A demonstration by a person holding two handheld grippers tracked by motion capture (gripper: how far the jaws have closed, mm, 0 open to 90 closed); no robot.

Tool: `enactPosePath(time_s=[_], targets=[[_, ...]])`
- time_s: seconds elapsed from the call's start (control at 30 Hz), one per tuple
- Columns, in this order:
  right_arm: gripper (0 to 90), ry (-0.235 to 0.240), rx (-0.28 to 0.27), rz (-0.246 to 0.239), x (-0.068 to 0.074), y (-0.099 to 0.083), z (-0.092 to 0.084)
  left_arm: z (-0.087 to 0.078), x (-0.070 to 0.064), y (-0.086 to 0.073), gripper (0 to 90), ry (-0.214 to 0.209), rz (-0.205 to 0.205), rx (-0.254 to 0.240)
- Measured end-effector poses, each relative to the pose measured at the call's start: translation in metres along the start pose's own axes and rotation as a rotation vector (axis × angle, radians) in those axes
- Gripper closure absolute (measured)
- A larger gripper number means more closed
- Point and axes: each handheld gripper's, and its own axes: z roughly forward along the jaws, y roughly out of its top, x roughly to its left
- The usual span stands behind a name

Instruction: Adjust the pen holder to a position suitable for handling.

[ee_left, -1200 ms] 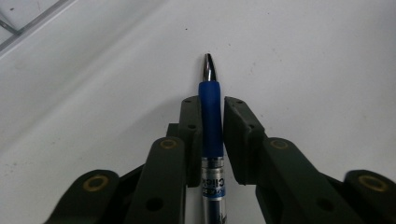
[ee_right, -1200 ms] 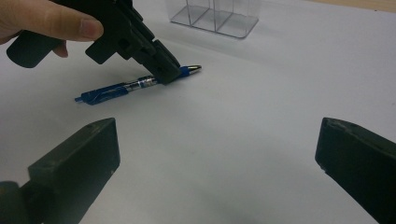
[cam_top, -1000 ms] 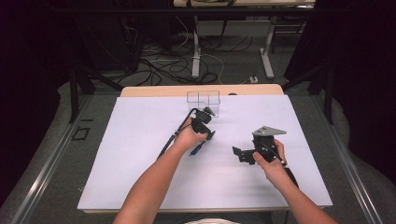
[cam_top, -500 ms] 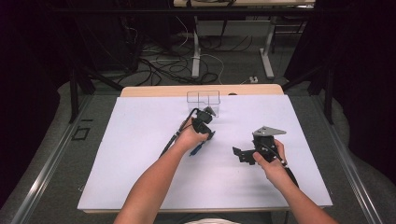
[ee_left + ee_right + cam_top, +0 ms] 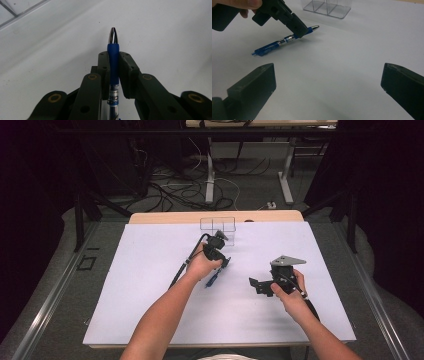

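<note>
A blue pen (image 5: 113,37) with a silver tip sticks out between the black jaws of my left gripper (image 5: 114,58), which is shut on its blue grip section. In the high view the left gripper (image 5: 220,262) is at the middle of the white sheet, and the pen's tail (image 5: 212,280) pokes out below the hand. The right gripper view shows the pen (image 5: 274,44) held low over the sheet by the left gripper (image 5: 300,29), tip slightly raised. My right gripper (image 5: 328,82) stands open and empty, facing the pen; in the high view the right gripper (image 5: 256,285) is to the right.
A clear plastic organizer with compartments (image 5: 217,224) stands at the far edge of the white sheet (image 5: 150,320), just beyond the left gripper; the organizer (image 5: 327,7) is behind the pen in the right gripper view. Cables and table legs are on the floor beyond.
</note>
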Motion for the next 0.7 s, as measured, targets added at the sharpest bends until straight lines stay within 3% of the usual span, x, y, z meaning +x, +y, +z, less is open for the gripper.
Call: enactPosePath(time_s=[0.17, 0.2, 0.7], targets=[[0.0, -0.005, 0.001, -0.008, -0.001, 0.0, 0.0, -0.006, 0.0, 0.0, 80.2, -0.013, 0.001, -0.036], [0.0, -0.006, 0.001, -0.008, -0.001, 0.0, 0.0, -0.007, -0.002, 0.0, 80.2, -0.02, -0.024, -0.071], [0.0, -0.006, 0.004, -0.005, 0.0, -0.001, 0.001, -0.025, -0.003, 0.0, 80.2, -0.066, -0.019, -0.22]])
